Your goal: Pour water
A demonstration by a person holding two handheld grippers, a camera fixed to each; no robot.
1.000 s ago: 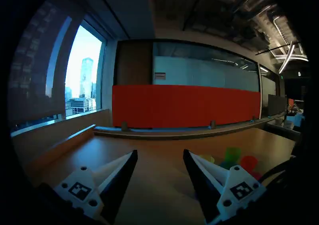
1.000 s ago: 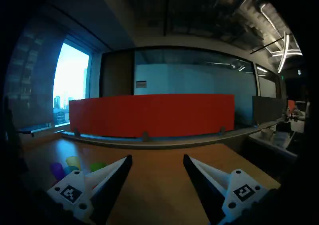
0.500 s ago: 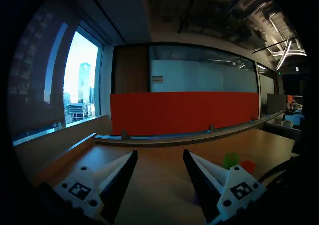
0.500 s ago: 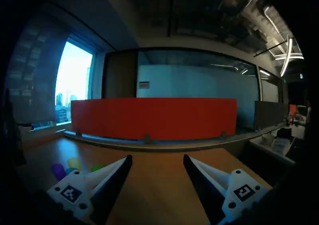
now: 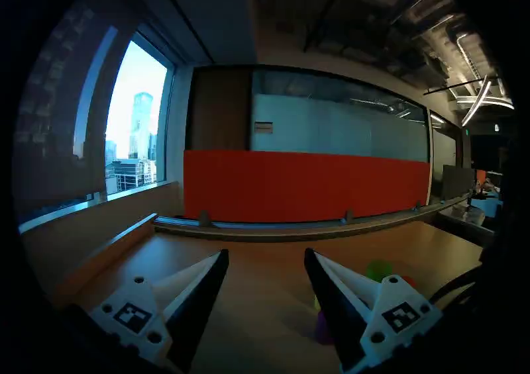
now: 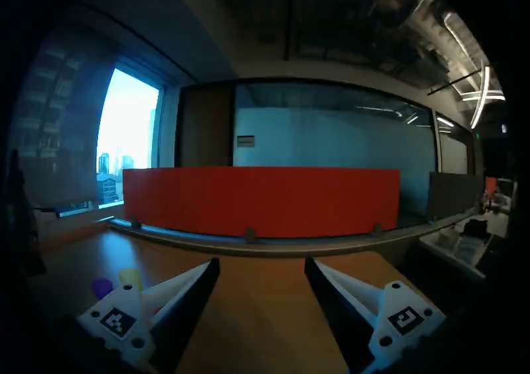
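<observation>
Near, the left gripper (image 5: 265,255) and the right gripper (image 6: 262,261) hover level over the brown wooden table (image 5: 265,308), jaws spread and empty, probably to be ready for a grasp. The small coloured plastic cups (image 5: 379,270) stand slightly farther, between both grippers. The red partition panel (image 5: 298,185) closes the far edge.

A red partition (image 5: 305,185) stands along the far edge of the wooden tabletop (image 5: 265,288), with a glass wall (image 5: 331,126) behind it. Beyond the left edge, a window (image 5: 136,142) shows tall buildings. Strip lights (image 5: 480,99) hang overhead.
</observation>
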